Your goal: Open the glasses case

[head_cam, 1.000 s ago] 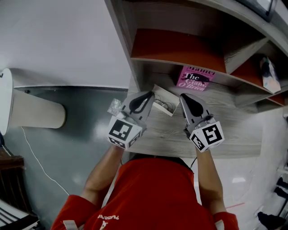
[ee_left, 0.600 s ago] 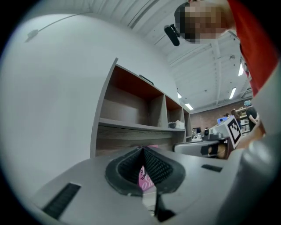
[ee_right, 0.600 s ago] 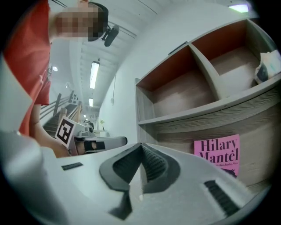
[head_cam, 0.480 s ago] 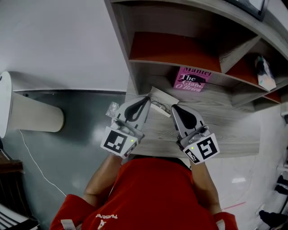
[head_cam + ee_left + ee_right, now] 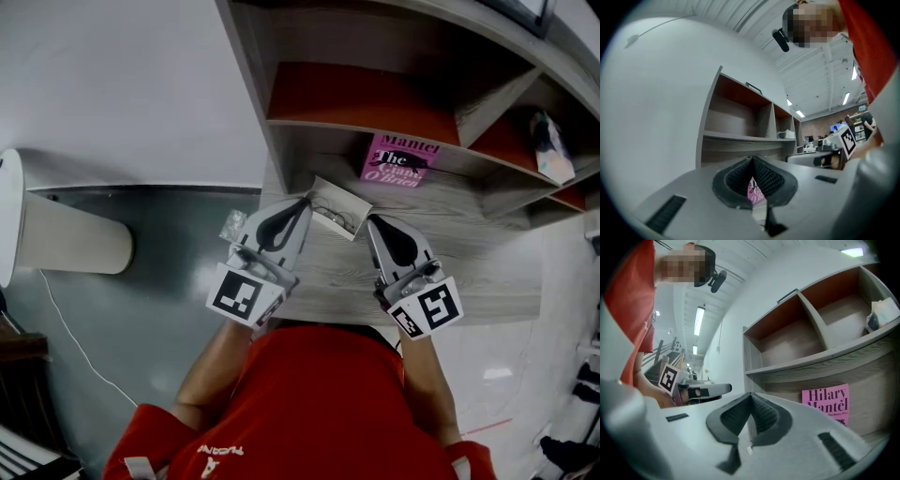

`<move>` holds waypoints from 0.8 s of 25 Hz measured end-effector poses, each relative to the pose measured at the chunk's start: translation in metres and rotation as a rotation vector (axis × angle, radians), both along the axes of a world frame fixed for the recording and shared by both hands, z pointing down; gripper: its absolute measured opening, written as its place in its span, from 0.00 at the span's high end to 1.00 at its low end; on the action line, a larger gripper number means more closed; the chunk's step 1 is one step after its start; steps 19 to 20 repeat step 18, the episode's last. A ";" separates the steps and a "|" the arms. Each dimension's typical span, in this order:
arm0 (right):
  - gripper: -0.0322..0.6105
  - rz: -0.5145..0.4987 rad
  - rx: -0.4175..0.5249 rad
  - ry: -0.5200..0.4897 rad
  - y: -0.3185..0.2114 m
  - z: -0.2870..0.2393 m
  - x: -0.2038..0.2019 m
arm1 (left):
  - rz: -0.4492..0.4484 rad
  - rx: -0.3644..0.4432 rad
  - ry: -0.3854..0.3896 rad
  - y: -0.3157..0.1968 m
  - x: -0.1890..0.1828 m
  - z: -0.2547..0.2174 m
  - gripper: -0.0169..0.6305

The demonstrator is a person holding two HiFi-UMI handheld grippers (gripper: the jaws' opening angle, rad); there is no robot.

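A white glasses case (image 5: 342,199) lies on the wooden desk (image 5: 469,272) in front of the shelf unit. It looks open, with thin dark frames (image 5: 330,217) showing inside. My left gripper (image 5: 306,202) is shut, its tip right at the case's left end; I cannot tell whether it touches. My right gripper (image 5: 371,222) is shut too, its tip just right of the case. In the left gripper view the ribbed pads (image 5: 761,177) meet with nothing between them. The right gripper's pads (image 5: 761,414) are also together and empty.
A pink book (image 5: 394,161) (image 5: 828,401) leans at the back of the desk under the shelf. Red-backed shelf compartments (image 5: 366,98) rise behind, and one holds a white bundle (image 5: 551,141). A crumpled clear wrapper (image 5: 234,223) lies at the desk's left edge. A pale cylinder (image 5: 70,239) stands far left.
Both grippers have drawn back slightly toward me and to the left. The right tip now sits lower beside the case. The case has not moved.
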State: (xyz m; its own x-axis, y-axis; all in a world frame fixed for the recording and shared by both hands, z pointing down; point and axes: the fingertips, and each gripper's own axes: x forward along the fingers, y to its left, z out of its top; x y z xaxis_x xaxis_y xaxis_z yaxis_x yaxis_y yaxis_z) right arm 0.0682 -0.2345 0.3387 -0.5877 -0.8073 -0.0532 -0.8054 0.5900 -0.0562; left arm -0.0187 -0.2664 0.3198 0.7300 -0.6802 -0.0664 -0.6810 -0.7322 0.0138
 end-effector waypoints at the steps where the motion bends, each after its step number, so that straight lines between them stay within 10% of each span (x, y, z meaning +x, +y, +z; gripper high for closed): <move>1: 0.94 0.001 -0.001 0.001 0.000 0.001 0.001 | 0.000 -0.001 0.001 0.000 0.000 0.000 0.96; 20: 0.94 -0.008 -0.012 0.004 0.002 0.007 0.004 | 0.002 0.004 0.003 0.002 0.004 -0.001 0.96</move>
